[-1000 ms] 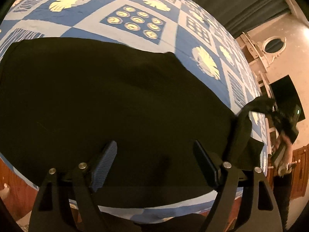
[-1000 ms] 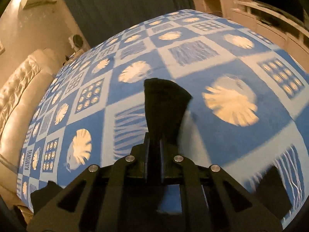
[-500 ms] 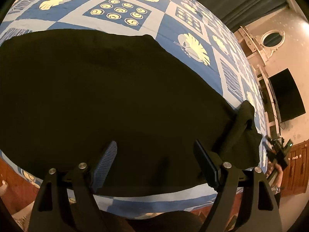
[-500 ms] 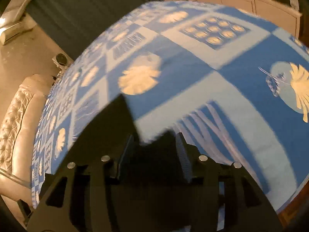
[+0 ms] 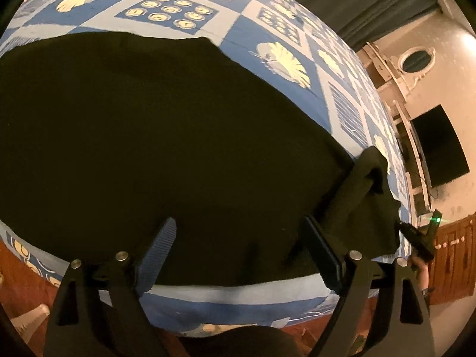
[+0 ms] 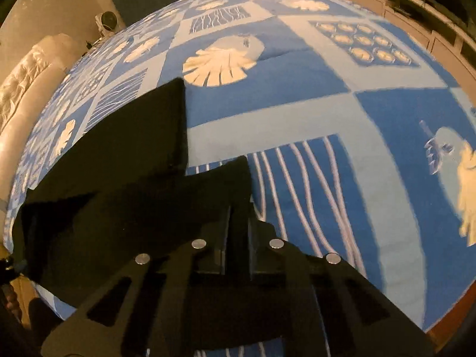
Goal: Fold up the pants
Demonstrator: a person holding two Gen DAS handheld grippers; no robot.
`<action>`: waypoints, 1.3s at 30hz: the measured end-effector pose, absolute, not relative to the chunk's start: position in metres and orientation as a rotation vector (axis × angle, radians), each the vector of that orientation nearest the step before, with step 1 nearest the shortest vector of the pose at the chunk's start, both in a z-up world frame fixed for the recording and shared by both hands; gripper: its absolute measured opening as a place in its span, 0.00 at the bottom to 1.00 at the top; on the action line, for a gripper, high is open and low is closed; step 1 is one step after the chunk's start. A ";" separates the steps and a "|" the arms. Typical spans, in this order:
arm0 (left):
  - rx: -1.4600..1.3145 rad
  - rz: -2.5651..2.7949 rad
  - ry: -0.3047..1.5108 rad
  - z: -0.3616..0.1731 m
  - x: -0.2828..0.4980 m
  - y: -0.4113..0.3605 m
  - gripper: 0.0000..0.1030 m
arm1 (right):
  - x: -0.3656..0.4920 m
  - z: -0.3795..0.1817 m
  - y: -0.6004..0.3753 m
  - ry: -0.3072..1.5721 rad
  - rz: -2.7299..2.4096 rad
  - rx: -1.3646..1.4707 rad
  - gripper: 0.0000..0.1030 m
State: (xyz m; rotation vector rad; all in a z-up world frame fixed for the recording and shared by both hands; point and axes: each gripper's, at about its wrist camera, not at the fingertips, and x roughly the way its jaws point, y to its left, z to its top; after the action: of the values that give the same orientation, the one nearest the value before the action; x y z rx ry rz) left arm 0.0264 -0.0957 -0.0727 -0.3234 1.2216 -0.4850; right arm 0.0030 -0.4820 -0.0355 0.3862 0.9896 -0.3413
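Black pants (image 5: 154, 136) lie spread flat on a bed with a blue and white patterned cover (image 5: 226, 15). My left gripper (image 5: 238, 247) is open and empty, hovering over the pants' near edge. At the right end the fabric is bunched and lifted (image 5: 369, 184), held by the right gripper (image 5: 416, 238). In the right wrist view my right gripper (image 6: 238, 217) is shut on a corner of the pants (image 6: 226, 184), and the rest of the pants (image 6: 128, 160) stretches to the left over the cover (image 6: 297, 110).
The bed's near edge (image 5: 238, 297) runs just under my left gripper, with wooden floor below. A wall-mounted TV (image 5: 437, 145) and wooden furniture stand at the right. A cream padded headboard (image 6: 26, 71) is at the left of the right wrist view.
My right gripper opened, then shut again on the pants' corner, and has swung lower over the bed. My left gripper stays open, shifting slightly over the pants.
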 end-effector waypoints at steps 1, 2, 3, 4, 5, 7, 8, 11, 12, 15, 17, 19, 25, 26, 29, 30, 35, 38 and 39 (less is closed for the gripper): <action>-0.326 -0.497 1.224 -0.072 0.025 -0.098 0.83 | -0.001 -0.031 -0.487 0.985 -0.389 0.356 0.08; -0.330 -0.508 1.226 -0.071 0.023 -0.100 0.83 | -0.003 -0.031 -0.492 0.986 -0.409 0.357 0.08; -0.332 -0.521 1.226 -0.071 0.021 -0.102 0.83 | -0.005 -0.036 -0.500 1.004 -0.418 0.389 0.08; -0.331 -0.528 1.226 -0.072 0.021 -0.104 0.83 | -0.006 -0.041 -0.503 1.019 -0.415 0.420 0.10; -0.328 -0.533 1.228 -0.072 0.020 -0.106 0.83 | -0.009 -0.045 -0.505 1.019 -0.411 0.445 0.10; -0.325 -0.535 1.231 -0.073 0.019 -0.109 0.83 | -0.017 -0.040 -0.507 0.983 -0.416 0.483 0.23; -0.326 -0.538 1.231 -0.073 0.019 -0.109 0.83 | -0.025 -0.040 -0.512 0.969 -0.420 0.545 0.32; -0.340 -0.552 1.235 -0.073 0.019 -0.107 0.83 | -0.057 -0.037 -0.521 0.917 -0.476 0.676 0.68; -0.347 -0.554 1.237 -0.073 0.020 -0.108 0.83 | -0.066 -0.038 -0.523 0.925 -0.497 0.697 0.68; -0.371 -0.559 1.243 -0.074 0.021 -0.106 0.83 | -0.094 -0.044 -0.523 0.906 -0.482 0.791 0.70; -0.376 -0.557 1.243 -0.074 0.020 -0.105 0.83 | -0.105 -0.049 -0.518 0.891 -0.444 0.844 0.70; -0.367 -0.560 1.236 -0.073 0.018 -0.107 0.83 | -0.102 -0.047 -0.504 0.937 -0.432 0.742 0.29; -0.309 -0.575 1.221 -0.070 0.007 -0.121 0.83 | -0.105 -0.031 -0.502 0.925 -0.505 0.658 0.14; -0.307 -0.577 1.220 -0.070 0.006 -0.122 0.83 | -0.109 -0.018 -0.500 0.871 -0.560 0.641 0.17; -0.292 -0.570 1.223 -0.074 0.006 -0.127 0.83 | -0.106 0.001 -0.491 0.693 -0.395 0.855 0.62; -0.290 -0.568 1.223 -0.076 0.006 -0.128 0.83 | -0.097 -0.001 -0.485 0.680 -0.318 0.928 0.67; -0.323 -0.552 1.217 -0.079 0.006 -0.129 0.84 | -0.032 -0.039 -0.469 0.701 -0.141 1.170 0.65; -0.350 -0.559 1.219 -0.081 0.007 -0.125 0.84 | -0.008 -0.060 -0.465 0.705 -0.185 1.224 0.57; -0.364 -0.560 1.217 -0.082 0.007 -0.124 0.84 | -0.004 -0.063 -0.465 0.690 -0.189 1.236 0.53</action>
State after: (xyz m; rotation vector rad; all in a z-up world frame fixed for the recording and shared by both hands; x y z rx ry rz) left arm 0.0073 -0.1236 -0.0821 -0.3641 1.2174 -0.5605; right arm -0.0043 -0.4651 -0.0633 1.2360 0.6896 -0.1892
